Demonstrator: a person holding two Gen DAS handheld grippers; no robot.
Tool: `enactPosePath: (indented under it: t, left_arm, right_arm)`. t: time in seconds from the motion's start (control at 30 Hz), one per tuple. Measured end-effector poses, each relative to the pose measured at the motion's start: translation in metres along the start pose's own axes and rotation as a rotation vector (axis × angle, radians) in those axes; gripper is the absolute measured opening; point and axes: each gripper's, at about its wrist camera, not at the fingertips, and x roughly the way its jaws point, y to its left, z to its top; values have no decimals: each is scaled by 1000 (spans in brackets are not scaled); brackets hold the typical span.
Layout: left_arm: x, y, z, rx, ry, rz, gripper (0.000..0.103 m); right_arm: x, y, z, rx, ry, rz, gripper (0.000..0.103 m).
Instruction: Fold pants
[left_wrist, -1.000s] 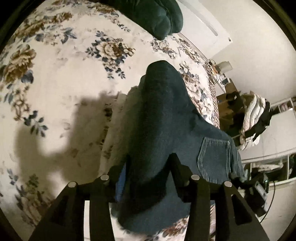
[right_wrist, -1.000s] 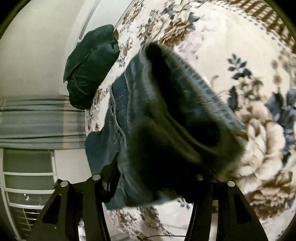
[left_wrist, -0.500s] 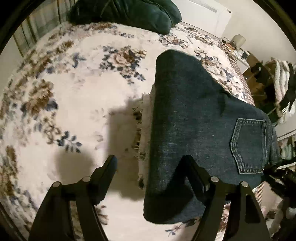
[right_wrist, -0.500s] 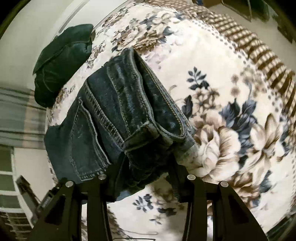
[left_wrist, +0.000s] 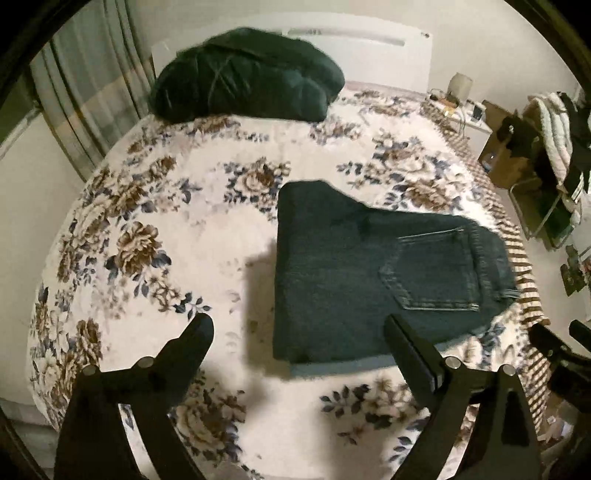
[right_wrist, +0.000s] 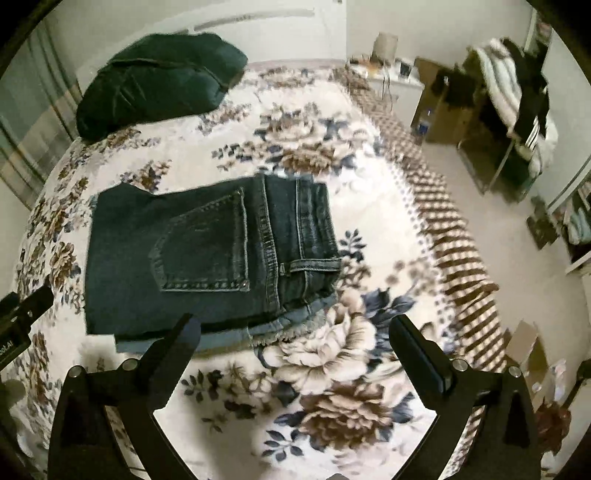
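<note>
Presently: folded pants (left_wrist: 354, 280), dark denim, back pocket up, lying flat on the floral bedspread (left_wrist: 177, 229). Dark green pillow (left_wrist: 247, 74) at the headboard end. Left gripper (left_wrist: 297, 332) and right gripper (right_wrist: 295, 328): jaws opening, spread wide, nothing between them, above the bed.

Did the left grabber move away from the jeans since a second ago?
Yes. The left gripper rose and pulled back from the jeans, jaws opening with nothing between them; the green pillow and headboard now show beyond.
</note>
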Motion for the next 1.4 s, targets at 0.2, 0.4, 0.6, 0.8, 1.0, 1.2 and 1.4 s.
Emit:
enactPosePath:
  t: [0.2,0.4,0.6,0.8,1.0,1.2,1.4]
  left_arm:
    - [-68,-11,-19,1,-60,-8,97]
    - [-146,-16,-47,-8,-134,9,97]
    - [-231,-22,-81,-17,-224,29,97]
    - [-307,-33,-119,-40,-295,44,97]
    - [-357,-45,-149,-55,-324,43,97]
    - [-381,-43,-163,-62,-342,30,97]
    - [-394,-35,-174,-55,-365,42,98]
  right_arm:
    - [-84,1,-22,-10,-91,11,103]
    - [-178,-10,-50,-29,-195,36,103]
    - [-274,-28,-86,-48,-284,65,103]
    - [-368,-51,-131,-60,-376,104,103]
    - [-442,-68,-175,-86,-442,109,103]
    - [-495,-76,-208,-83,-484,104,103]
    - [-516,-71,-215,-81,-492,106,103]
